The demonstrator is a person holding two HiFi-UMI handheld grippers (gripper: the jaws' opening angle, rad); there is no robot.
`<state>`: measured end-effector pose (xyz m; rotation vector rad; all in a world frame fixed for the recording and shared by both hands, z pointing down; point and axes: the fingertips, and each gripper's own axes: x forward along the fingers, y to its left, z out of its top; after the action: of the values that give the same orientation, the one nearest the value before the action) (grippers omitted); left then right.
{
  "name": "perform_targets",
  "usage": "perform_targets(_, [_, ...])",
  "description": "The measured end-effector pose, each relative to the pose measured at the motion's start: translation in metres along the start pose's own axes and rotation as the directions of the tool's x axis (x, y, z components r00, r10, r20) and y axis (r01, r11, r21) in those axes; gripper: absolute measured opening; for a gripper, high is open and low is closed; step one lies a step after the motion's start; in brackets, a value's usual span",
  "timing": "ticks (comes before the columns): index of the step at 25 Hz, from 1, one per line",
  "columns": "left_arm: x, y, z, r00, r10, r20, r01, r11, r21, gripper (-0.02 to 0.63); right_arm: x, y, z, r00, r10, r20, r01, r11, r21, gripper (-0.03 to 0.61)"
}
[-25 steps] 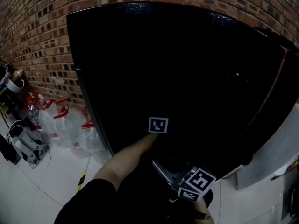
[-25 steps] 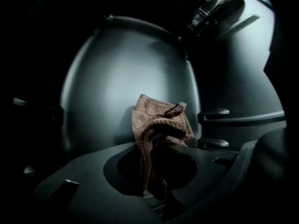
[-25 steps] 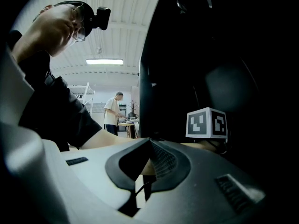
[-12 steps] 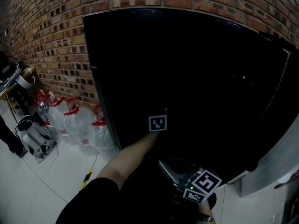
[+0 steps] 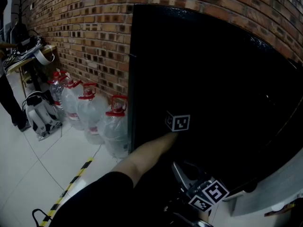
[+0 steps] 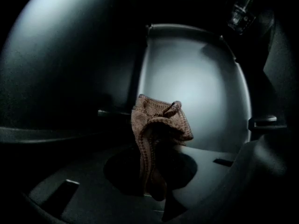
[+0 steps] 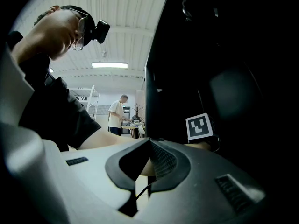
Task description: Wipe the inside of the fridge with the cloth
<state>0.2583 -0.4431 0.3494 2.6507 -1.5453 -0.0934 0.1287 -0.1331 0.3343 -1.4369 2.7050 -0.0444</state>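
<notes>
Left gripper is inside the black fridge, its jaws clenched on a brown knitted cloth. The cloth stands up out of the jaws in a crumpled bunch, with one fold hanging down between them. Behind it is the pale curved inner wall of the fridge, lit from above – whether the cloth touches that wall can't be told. From the head view the fridge interior is too dark to read; only the left forearm and the gripper's marker cube show against it. Right gripper is held low and outside the fridge, near its front – jaws pressed together, nothing between them. Brick wall runs behind the fridge. Several large clear water bottles with red caps stand on the floor along that wall, just left of the fridge. Yellow-and-black tape runs across the white floor. Right gripper view also shows a second person standing at a table, far back in the room.
</notes>
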Motion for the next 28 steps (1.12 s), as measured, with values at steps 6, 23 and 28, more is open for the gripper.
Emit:
perform_targets(6, [0.000,0.008,0.002,1.000,0.014,0.002,-0.014,1.000,0.006,0.066,-0.004,0.002,-0.001,1.000,-0.006,0.003,0.006,1.000,-0.014,0.005])
perform_targets(23, [-0.061,-0.153,-0.019,0.687,-0.722,0.078,0.724,0.672,-0.157,0.066,-0.026,0.012,-0.006,0.996,-0.086,-0.011,0.086,0.996,-0.022,0.006])
perform_targets(28, [-0.050,-0.196,-0.051,0.684,-0.726,-0.072,0.721,0.688,-0.085,0.066,-0.036,-0.002,-0.008,0.989,-0.150,-0.005,0.150,0.989,-0.018,0.005])
